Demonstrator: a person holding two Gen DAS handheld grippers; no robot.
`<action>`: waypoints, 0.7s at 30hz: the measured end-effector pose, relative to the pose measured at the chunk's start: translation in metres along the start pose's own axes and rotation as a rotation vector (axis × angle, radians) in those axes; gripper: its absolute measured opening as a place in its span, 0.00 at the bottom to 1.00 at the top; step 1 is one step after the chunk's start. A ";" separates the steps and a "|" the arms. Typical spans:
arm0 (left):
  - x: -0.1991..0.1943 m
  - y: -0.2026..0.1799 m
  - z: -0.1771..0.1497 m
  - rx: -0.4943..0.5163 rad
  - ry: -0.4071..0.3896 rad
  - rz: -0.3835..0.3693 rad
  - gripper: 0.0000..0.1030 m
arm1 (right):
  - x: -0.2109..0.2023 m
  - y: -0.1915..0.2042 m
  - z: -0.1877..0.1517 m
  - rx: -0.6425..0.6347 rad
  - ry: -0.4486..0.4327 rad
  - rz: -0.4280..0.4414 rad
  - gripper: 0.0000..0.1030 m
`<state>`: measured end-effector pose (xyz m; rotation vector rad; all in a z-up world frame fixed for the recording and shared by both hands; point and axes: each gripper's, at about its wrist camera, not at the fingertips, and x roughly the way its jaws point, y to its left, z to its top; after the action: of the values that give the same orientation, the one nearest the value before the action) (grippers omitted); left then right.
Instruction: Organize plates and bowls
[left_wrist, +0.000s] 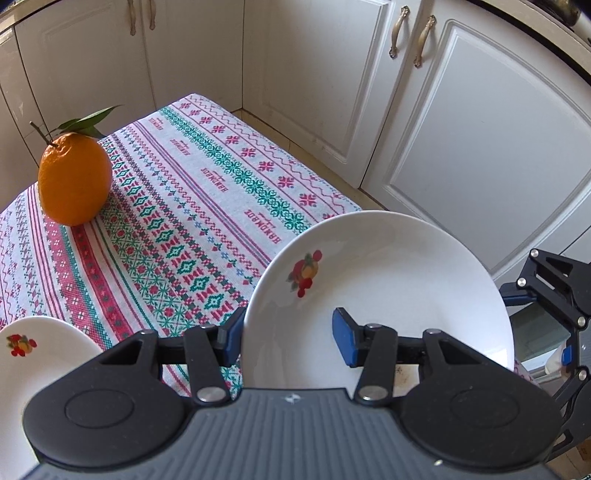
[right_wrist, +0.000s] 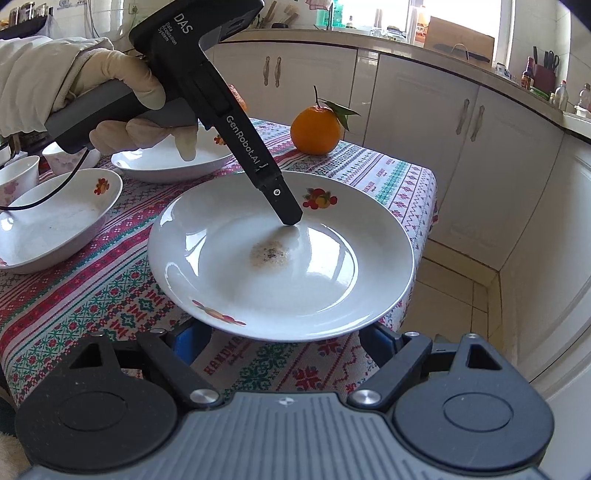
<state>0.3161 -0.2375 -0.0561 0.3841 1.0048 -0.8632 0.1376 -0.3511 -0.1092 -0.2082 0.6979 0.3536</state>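
A white deep plate (left_wrist: 406, 266) with fruit decals hangs tilted over the table's corner. My left gripper (left_wrist: 288, 338) is shut on its rim, one blue pad inside the plate and the other under the edge. In the right wrist view the same plate (right_wrist: 221, 258) has a brownish stain in its middle, and one left finger (right_wrist: 280, 199) presses on its inner face. My right gripper (right_wrist: 284, 347) stands open just below the plate's near rim, its blue pads partly hidden and apart from the plate. It also shows as the right gripper (left_wrist: 541, 325) beside the plate.
An orange (right_wrist: 316, 129) with leaves stands near the far corner of the patterned tablecloth (right_wrist: 92, 295). Two more fruit-print plates (right_wrist: 55, 229) (right_wrist: 166, 162) and small cups (right_wrist: 18, 173) lie at the left. White cabinets (right_wrist: 461, 147) close in the table's right side.
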 end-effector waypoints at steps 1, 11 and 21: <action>0.001 0.001 0.001 -0.003 0.000 0.001 0.47 | 0.001 -0.001 0.001 0.000 -0.001 -0.001 0.88; 0.010 0.005 0.001 -0.007 0.001 0.015 0.47 | 0.008 -0.006 -0.003 0.017 0.001 0.000 0.88; 0.000 0.000 0.000 0.004 -0.027 0.024 0.67 | 0.000 -0.007 0.000 0.052 -0.014 0.015 0.98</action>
<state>0.3157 -0.2374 -0.0561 0.3861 0.9718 -0.8472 0.1405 -0.3574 -0.1091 -0.1516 0.6942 0.3504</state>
